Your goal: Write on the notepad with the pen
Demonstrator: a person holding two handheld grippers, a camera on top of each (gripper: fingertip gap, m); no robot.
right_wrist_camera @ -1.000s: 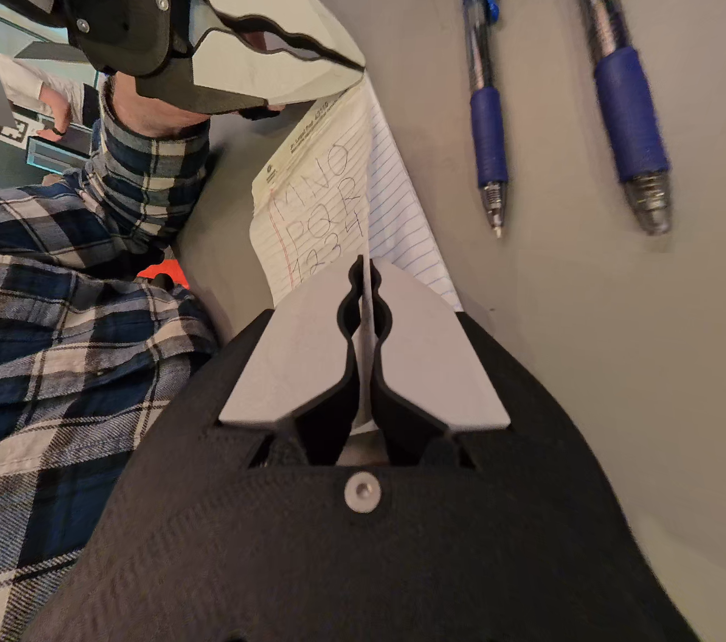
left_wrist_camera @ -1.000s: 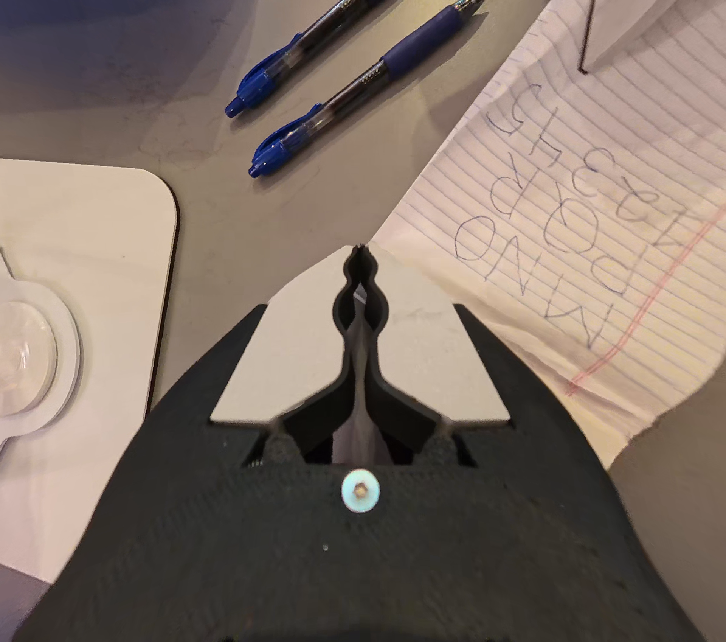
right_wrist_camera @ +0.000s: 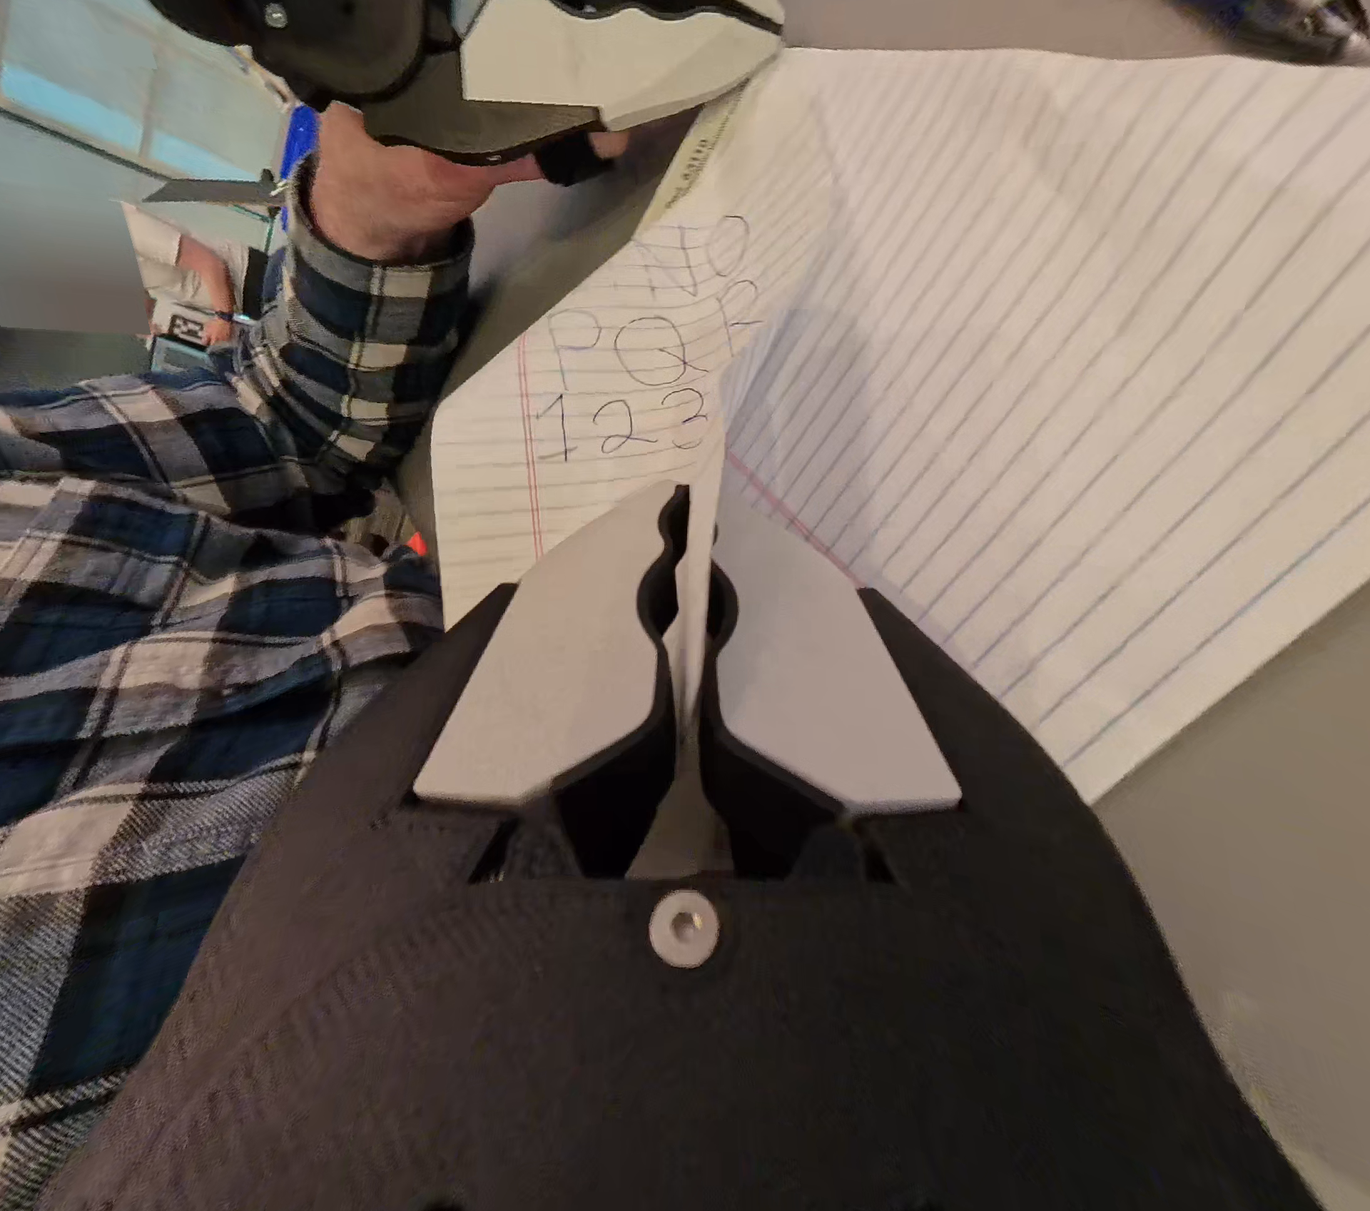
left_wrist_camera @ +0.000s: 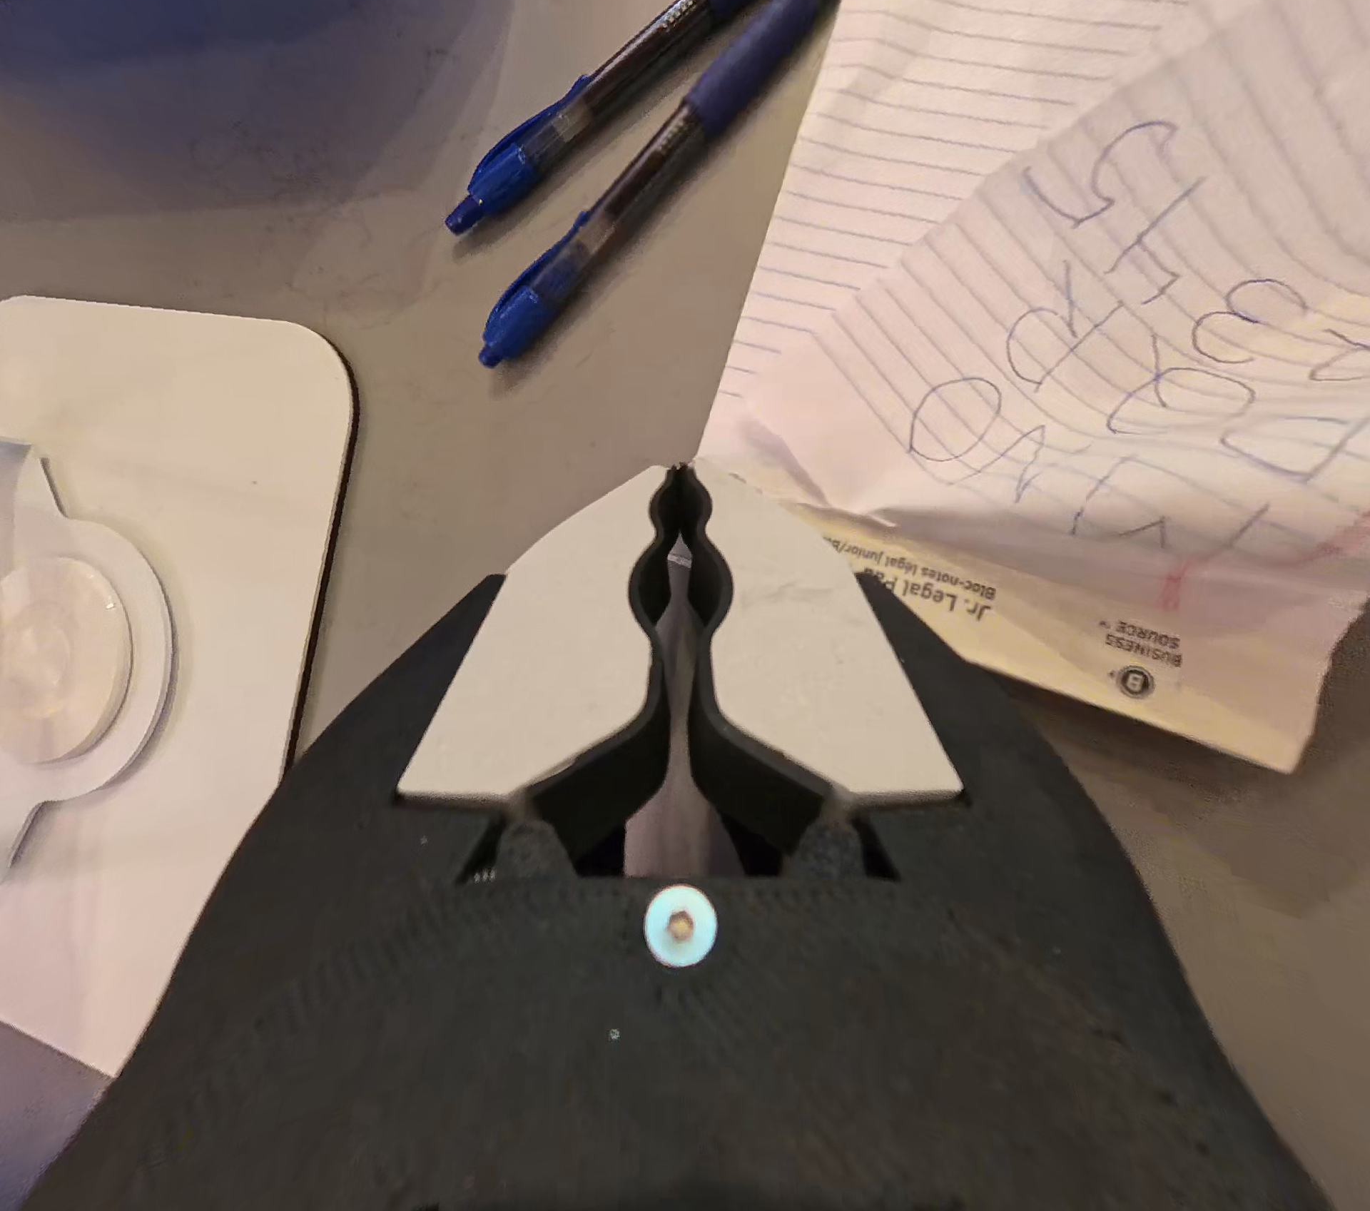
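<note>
we judge the step as turning the written sheet (right_wrist_camera: 637,360) over. right gripper (right_wrist_camera: 693,508) is pinched on that thin lined sheet's edge; left gripper (left_wrist_camera: 678,471) is closed at the pad (left_wrist_camera: 1112,641) corner, contents unclear. pull slowly, paper crumples. two pens (left_wrist_camera: 652,152), rubber-gripped, lie on the grey tabletop (left_wrist_camera: 296,100) beyond the pad's edge.

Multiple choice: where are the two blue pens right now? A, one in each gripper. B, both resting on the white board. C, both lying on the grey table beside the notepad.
C: both blue pens lie side by side on the grey table beside the notepad, neither in a gripper.
</note>
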